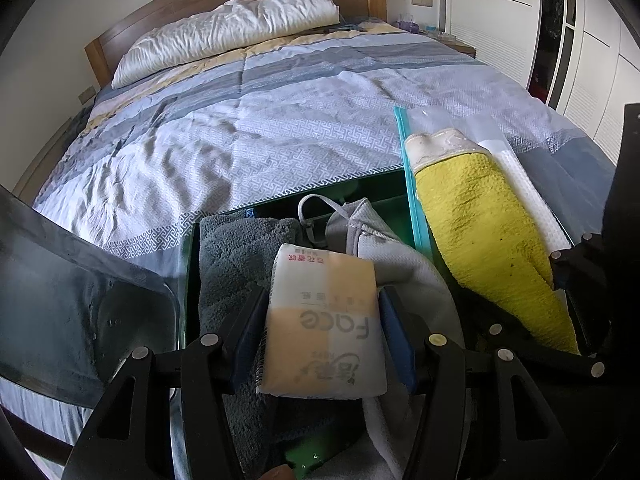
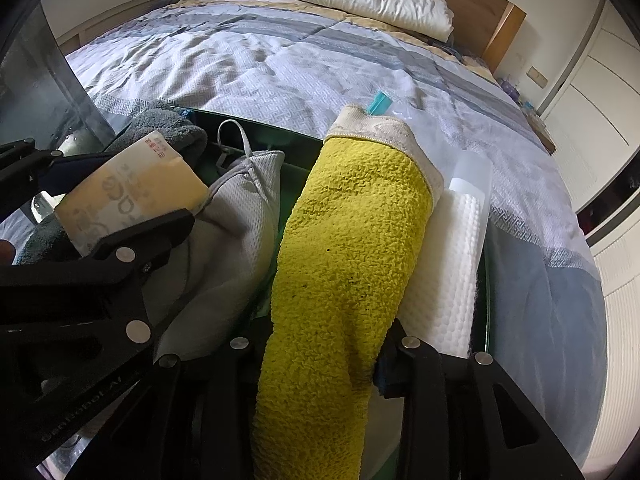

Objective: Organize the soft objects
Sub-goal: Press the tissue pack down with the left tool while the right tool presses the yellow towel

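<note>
— Bedroom, foot of a bed (image 1: 280,120) under a grey-blue patterned quilt: what sits in the left gripper (image 1: 324,320)?

— A tissue pack (image 1: 324,320) printed "Face", clamped between both pads above a dark grey towel (image 1: 232,256) in a green bin (image 1: 360,192).

— And the right gripper (image 2: 320,364)?

— Its jaws flank a yellow towel (image 2: 352,240) lying along the bin beside a white roll (image 2: 452,264); whether the pads press it cannot be told.

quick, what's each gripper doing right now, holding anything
Left gripper: closed on the tissue pack over the green box.
Right gripper: yellow towel between its jaws; whether the pads press on it cannot be told.
</note>
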